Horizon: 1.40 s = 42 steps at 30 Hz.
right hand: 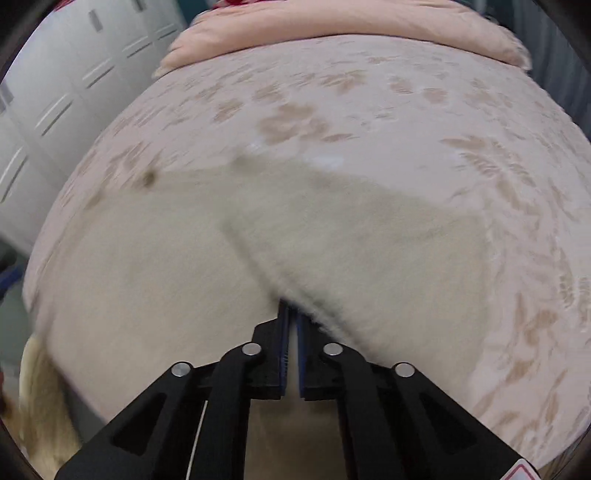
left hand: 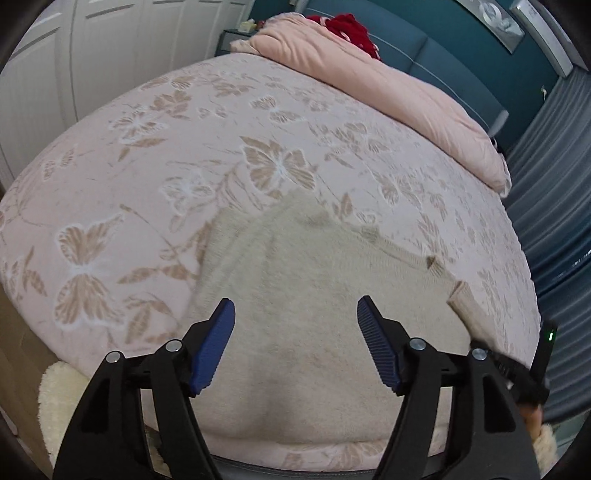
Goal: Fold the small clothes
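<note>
The left claw [left hand: 295, 314] is wide open. Its two blue pads [left hand: 214, 347] stand far apart and nothing sits between them. It hangs over the sweater [left hand: 303, 295], which looks cream and fuzzy. The sweater lies spread out on the bed [left hand: 184, 129], close to the near edge. At about 3 o'clock from this claw a sleeve [left hand: 402, 254] runs out flat, and its ribbed cuff [left hand: 463, 301] lies at the end of it. At the right edge of that picture a bit of the right claw [left hand: 532, 365] shows, black with a small green light.

The right claw [right hand: 291, 314] is closed. Its pads are squeezed together on a fuzzy edge of the sweater [right hand: 184, 277]. From its tips a folded flap [right hand: 369, 236] of the sweater goes up toward 1 o'clock. This picture is blurry, so small things are hard to tell.

The bed has a pink cover with butterflies and leaves. Far off at 12 o'clock lies a plain pink pillow [left hand: 388, 88], and a red thing [left hand: 351, 26] sits behind it. White closet doors [left hand: 92, 55] stand at 10 o'clock. At 7 o'clock, by the bed's edge, there is something pale and fluffy [left hand: 59, 398].
</note>
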### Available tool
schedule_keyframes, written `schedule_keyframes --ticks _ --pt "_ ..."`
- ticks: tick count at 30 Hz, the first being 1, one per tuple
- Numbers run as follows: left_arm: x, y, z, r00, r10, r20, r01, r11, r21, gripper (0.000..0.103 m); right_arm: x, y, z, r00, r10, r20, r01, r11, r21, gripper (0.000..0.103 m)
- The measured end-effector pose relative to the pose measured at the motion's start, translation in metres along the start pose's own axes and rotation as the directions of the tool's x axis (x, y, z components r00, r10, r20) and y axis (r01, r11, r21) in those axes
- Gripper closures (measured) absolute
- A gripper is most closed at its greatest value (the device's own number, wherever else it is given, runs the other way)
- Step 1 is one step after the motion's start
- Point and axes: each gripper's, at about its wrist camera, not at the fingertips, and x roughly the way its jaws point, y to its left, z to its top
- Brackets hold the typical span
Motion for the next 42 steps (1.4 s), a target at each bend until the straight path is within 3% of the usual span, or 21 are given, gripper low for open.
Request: schedule_keyframes --ticks 2,4,5,7,9,11,12,15,17,20,22,23,25,28,31,33,36,38,40,42 --pt "0.020 -0.012 -0.011 0.999 0.033 -0.040 -0.031 0.999 0.044 0.035 -0.015 -0.051 0.024 0.994 -0.087 0.065 0.068 0.966 0.248 0.100" --pt "0.031 -0.020 -0.021 0.997 0.030 -0.069 -0.026 0.998 0.057 0.035 -0.039 -0.068 0.033 0.991 -0.029 0.127 -0.014 0.944 0.328 0.100" --pt "0.036 -0.020 -0.026 0.996 0.025 -0.083 -0.021 0.999 0.050 0.034 -0.048 -0.061 0.031 0.990 0.016 0.137 -0.054 0.957 0.284 0.100" --pt "0.050 -0.019 -0.033 0.992 0.026 -0.120 -0.023 0.999 0.029 0.030 -0.046 -0.030 0.021 0.995 0.046 0.092 -0.057 0.991 0.119 0.100" --pt "0.060 -0.018 -0.039 0.989 0.043 -0.144 -0.041 0.999 0.020 0.029 -0.015 -0.013 0.003 1.000 -0.029 0.001 0.029 1.000 -0.002 0.102" --pt "0.060 -0.022 -0.042 0.989 0.065 -0.134 -0.058 0.997 0.053 0.028 0.016 -0.016 -0.009 0.987 -0.135 -0.087 0.137 0.990 0.016 0.103" --pt "0.059 -0.025 -0.041 0.988 0.073 -0.138 -0.064 0.995 0.072 0.028 0.008 -0.012 -0.010 0.992 -0.113 -0.048 0.115 0.992 0.058 0.101" --pt "0.050 -0.028 -0.037 0.989 0.070 -0.127 -0.058 0.994 0.096 0.027 -0.033 0.024 -0.015 0.996 0.066 0.066 -0.070 0.996 0.061 0.100" --pt "0.046 -0.027 -0.034 0.992 0.073 -0.107 -0.065 0.995 0.081 0.022 -0.029 0.059 -0.021 0.991 0.132 0.029 -0.132 0.991 0.001 0.099" --pt "0.053 -0.023 -0.031 0.989 0.095 -0.115 -0.089 0.995 0.050 0.022 0.021 0.103 -0.031 0.993 0.079 -0.090 -0.089 0.990 -0.112 0.101" --pt "0.057 -0.020 -0.031 0.987 0.107 -0.118 -0.101 0.993 0.054 0.022 0.025 0.121 -0.026 0.998 0.000 -0.063 -0.009 0.990 -0.140 0.099" --pt "0.057 -0.018 -0.032 0.985 0.128 -0.116 -0.120 0.990 0.069 0.022 0.015 0.131 -0.020 0.998 0.028 -0.048 -0.034 0.989 -0.143 0.099" --pt "0.054 -0.012 -0.035 0.984 0.142 -0.104 -0.133 0.987 0.092 0.022 -0.004 0.147 -0.011 0.986 0.163 -0.024 -0.165 0.978 -0.128 0.099" --pt "0.053 -0.002 -0.040 0.986 0.143 -0.090 -0.133 0.985 0.107 0.022 0.005 0.184 -0.005 0.972 0.221 -0.077 -0.232 0.957 -0.173 0.099" --pt "0.050 -0.002 -0.043 0.986 0.142 -0.085 -0.130 0.983 0.132 0.022 0.056 0.219 -0.008 0.961 0.185 -0.203 -0.228 0.949 -0.216 0.099" --pt "0.047 -0.003 -0.043 0.985 0.146 -0.088 -0.133 0.981 0.139 0.022 0.075 0.235 -0.004 0.975 0.142 -0.173 -0.184 0.948 -0.261 0.099" --pt "0.042 0.001 -0.043 0.988 0.119 -0.096 -0.109 0.989 0.101 0.020 0.072 0.247 0.011 0.978 0.115 -0.176 -0.158 0.954 -0.253 0.099" --pt "0.041 0.004 -0.042 0.990 0.099 -0.105 -0.090 0.992 0.084 0.018 0.051 0.242 0.014 0.976 0.167 -0.139 -0.196 0.953 -0.230 0.099" --pt "0.040 0.004 -0.041 0.990 0.094 -0.109 -0.086 0.993 0.075 0.018 0.027 0.220 0.009 0.976 0.199 -0.088 -0.213 0.958 -0.193 0.099" --pt "0.034 0.001 -0.040 0.992 0.085 -0.095 -0.079 0.995 0.067 0.017 0.008 0.185 -0.002 0.984 0.173 -0.040 -0.177 0.975 -0.136 0.099"
